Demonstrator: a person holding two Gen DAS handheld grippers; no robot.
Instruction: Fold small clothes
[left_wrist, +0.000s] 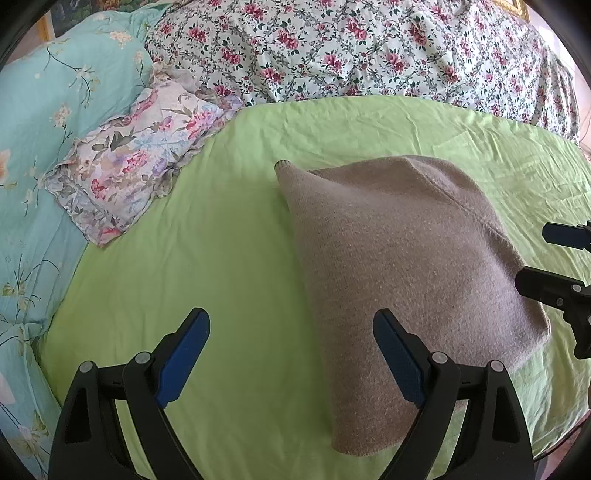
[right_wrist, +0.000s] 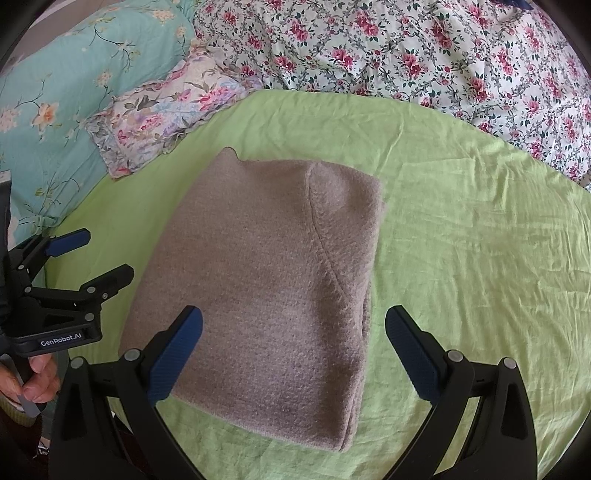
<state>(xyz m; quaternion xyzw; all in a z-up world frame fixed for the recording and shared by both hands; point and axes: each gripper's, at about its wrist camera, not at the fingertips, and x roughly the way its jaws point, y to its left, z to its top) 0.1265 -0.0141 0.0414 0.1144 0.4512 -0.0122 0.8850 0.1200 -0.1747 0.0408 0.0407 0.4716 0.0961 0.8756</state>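
A beige knitted garment (right_wrist: 266, 280) lies folded into a rough rectangle on the green sheet (right_wrist: 461, 229); it also shows in the left wrist view (left_wrist: 399, 266). My left gripper (left_wrist: 291, 354) is open and empty, held above the garment's left edge; it shows at the left of the right wrist view (right_wrist: 103, 254). My right gripper (right_wrist: 293, 350) is open and empty, above the garment's near right part; its fingers show at the right edge of the left wrist view (left_wrist: 546, 258).
A small floral pillow (left_wrist: 140, 162) lies at the sheet's far left. A turquoise floral quilt (left_wrist: 48, 122) runs along the left. A white rose-patterned cover (left_wrist: 351, 48) lies bunched behind the green sheet.
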